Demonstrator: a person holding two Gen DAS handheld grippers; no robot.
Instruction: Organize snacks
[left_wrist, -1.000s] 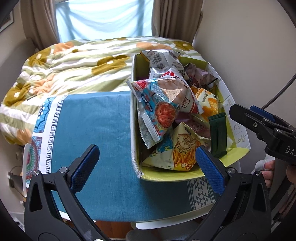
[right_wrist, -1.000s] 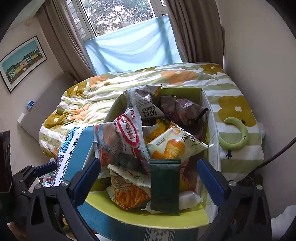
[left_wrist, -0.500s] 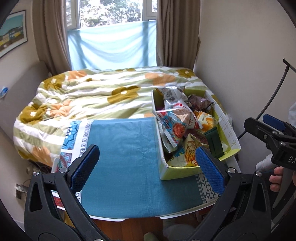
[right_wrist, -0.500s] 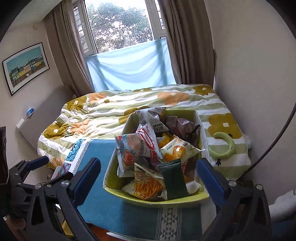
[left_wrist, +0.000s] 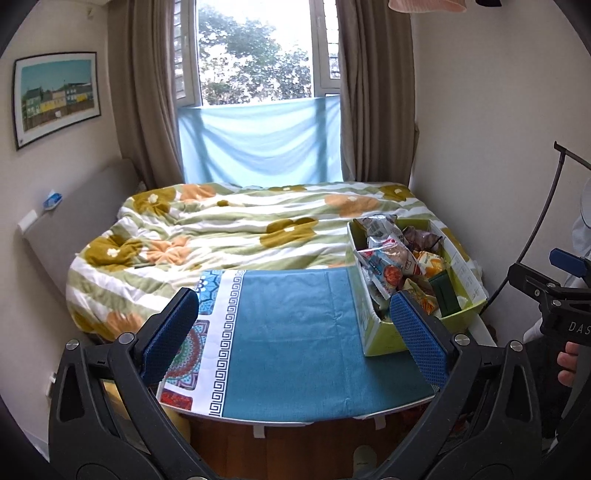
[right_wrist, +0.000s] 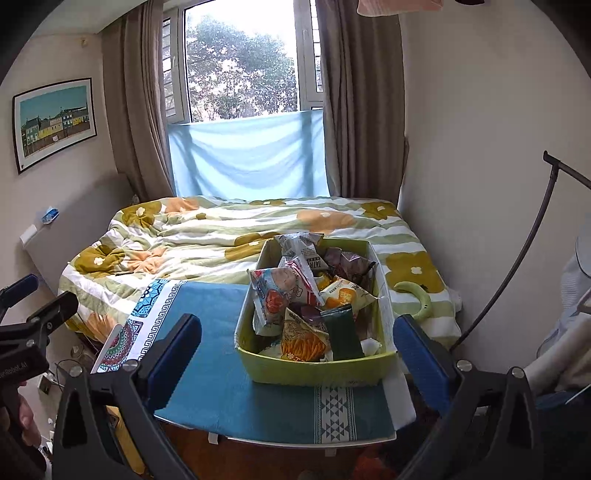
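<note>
Standing on the right part of a blue cloth (right_wrist: 221, 387) that covers a small table at the foot of a bed (right_wrist: 221, 236), a yellow-green box (right_wrist: 314, 369) is seen, heaped with snack packets. Its long axis runs away from the cameras, toward the bed and window. On top of the heap a white-and-red packet (right_wrist: 280, 291) is tilted up; nearer the front edge an orange chip packet (right_wrist: 303, 339) and a dark green packet (right_wrist: 341, 332) are leaned.

Right gripper (right_wrist: 295, 354): jaws spread wide, nothing held, the box framed almost squarely ahead between the blue pads. Left gripper (left_wrist: 295, 336): likewise spread and empty, bare cloth ahead, the box off to its right behind the right pad. Both are held back from the table.

Judged: the right gripper is the nearer and better lined up; the front packets are reachable by a straight advance along the box's length.
</note>
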